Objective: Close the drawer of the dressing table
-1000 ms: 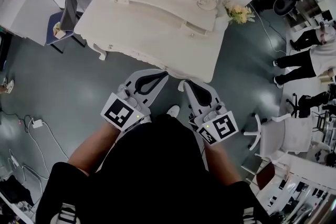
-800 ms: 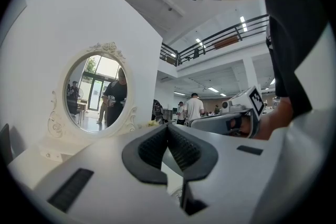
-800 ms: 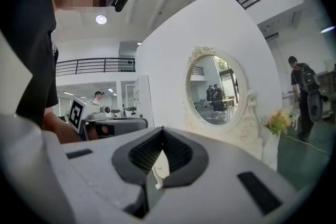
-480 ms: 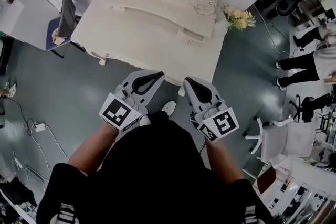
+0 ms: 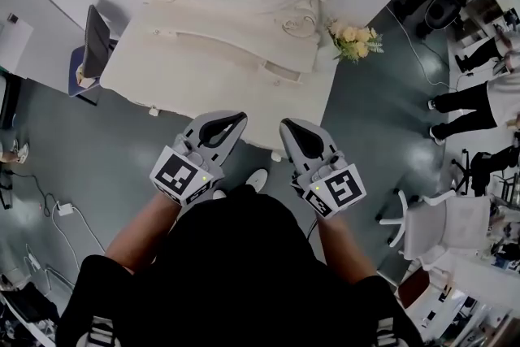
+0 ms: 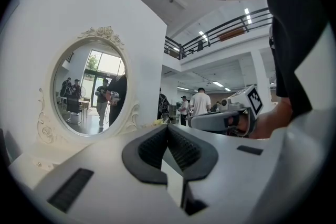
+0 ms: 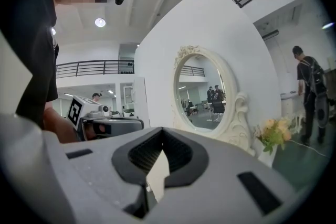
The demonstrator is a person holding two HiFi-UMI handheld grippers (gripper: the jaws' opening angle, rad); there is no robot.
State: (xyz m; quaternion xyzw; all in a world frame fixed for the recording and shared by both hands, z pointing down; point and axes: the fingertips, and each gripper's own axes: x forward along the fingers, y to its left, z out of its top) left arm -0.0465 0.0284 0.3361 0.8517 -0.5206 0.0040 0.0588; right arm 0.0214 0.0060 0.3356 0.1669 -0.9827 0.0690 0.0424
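Both tools, left tool (image 5: 234,119) and right tool (image 5: 286,125), jaws together and empty, have pushed forward until their tips overlap the tabletop's (image 5: 203,65) front edge; the drawer beneath is hidden, probably almost shut.

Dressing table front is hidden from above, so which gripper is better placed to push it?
Left, probably: the left gripper, jaws shut, points nearer the middle of the table's front edge; the right gripper sits by its corner.
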